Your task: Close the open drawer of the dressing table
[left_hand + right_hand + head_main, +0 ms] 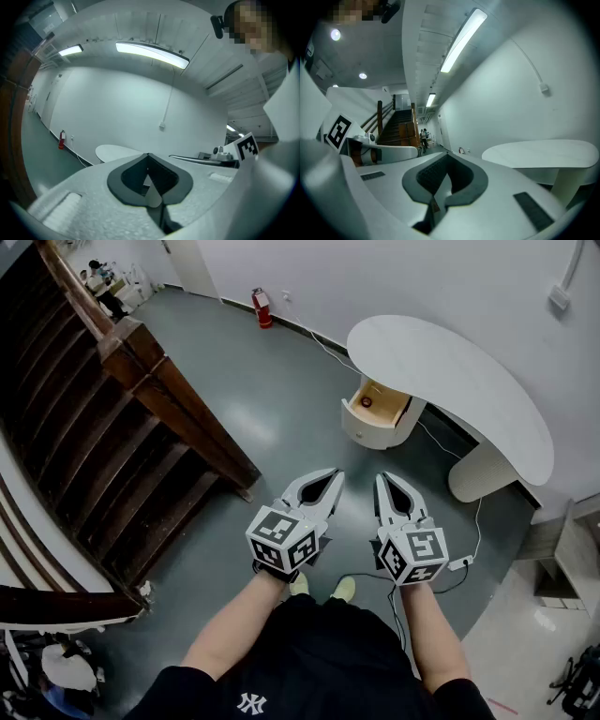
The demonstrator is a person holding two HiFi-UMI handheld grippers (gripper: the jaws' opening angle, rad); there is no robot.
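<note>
The white dressing table (469, 371) with its curved top stands against the far wall. Its drawer (380, 412) is pulled out toward me, and a small red object (367, 400) lies inside. My left gripper (335, 472) and right gripper (382, 478) are held side by side, well short of the drawer, both pointing roughly at it. Each is shut, tips meeting, with nothing between them. The table top (115, 151) shows beyond the shut left gripper (148, 154) in the left gripper view. It also shows as the table top (543, 152) past the right gripper (446, 154) in the right gripper view.
A dark wooden staircase (112, 427) with a heavy railing fills the left. A red fire extinguisher (262, 307) stands by the far wall. A white cable (473, 540) and power strip (459, 563) lie on the grey floor right of my feet. A shelf unit (562, 559) stands at far right.
</note>
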